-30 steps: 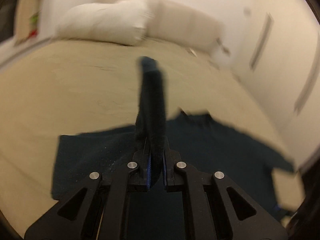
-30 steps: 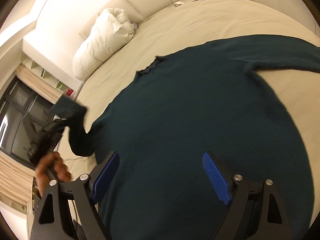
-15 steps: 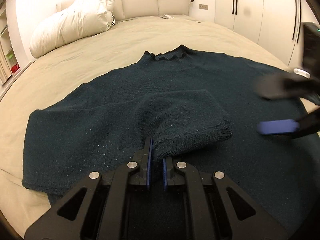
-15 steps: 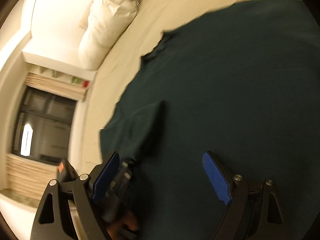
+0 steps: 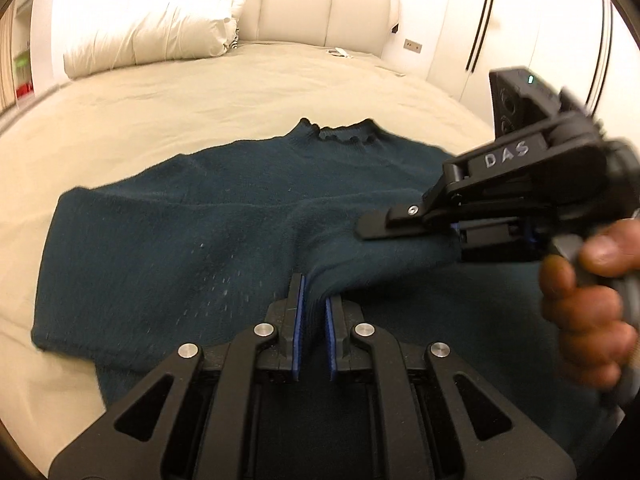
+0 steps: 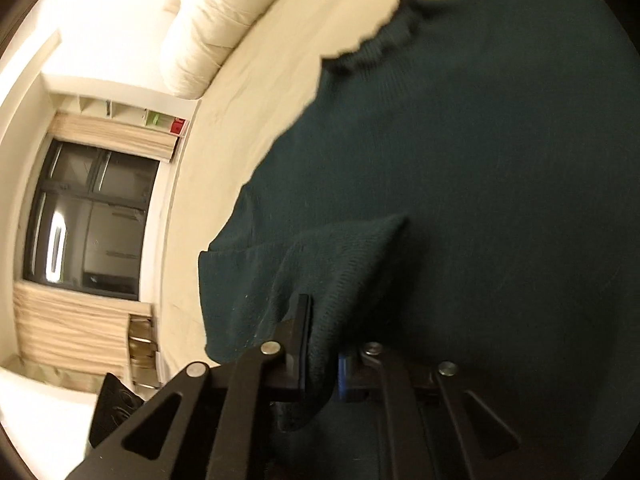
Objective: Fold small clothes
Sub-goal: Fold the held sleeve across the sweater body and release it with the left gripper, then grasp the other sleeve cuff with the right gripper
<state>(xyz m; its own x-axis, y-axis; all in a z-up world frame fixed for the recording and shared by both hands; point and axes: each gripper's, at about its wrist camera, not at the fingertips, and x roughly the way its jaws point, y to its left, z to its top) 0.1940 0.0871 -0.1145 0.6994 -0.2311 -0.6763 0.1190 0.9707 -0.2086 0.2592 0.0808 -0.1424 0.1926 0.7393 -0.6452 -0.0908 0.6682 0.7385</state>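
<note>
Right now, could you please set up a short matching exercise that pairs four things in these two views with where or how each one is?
Things:
1. folded sleeve
2. sweater collar
3. pillow
4. window

Place or state:
A. dark pane beyond the bed's edge, in the right wrist view
B. white, at the head of the bed
C. frilled edge at the sweater's far end
D. laid across the sweater body, gripped by the left tongs and the closing right tongs

Pairs: 1-D, 2-C, 3-B, 4-A
</note>
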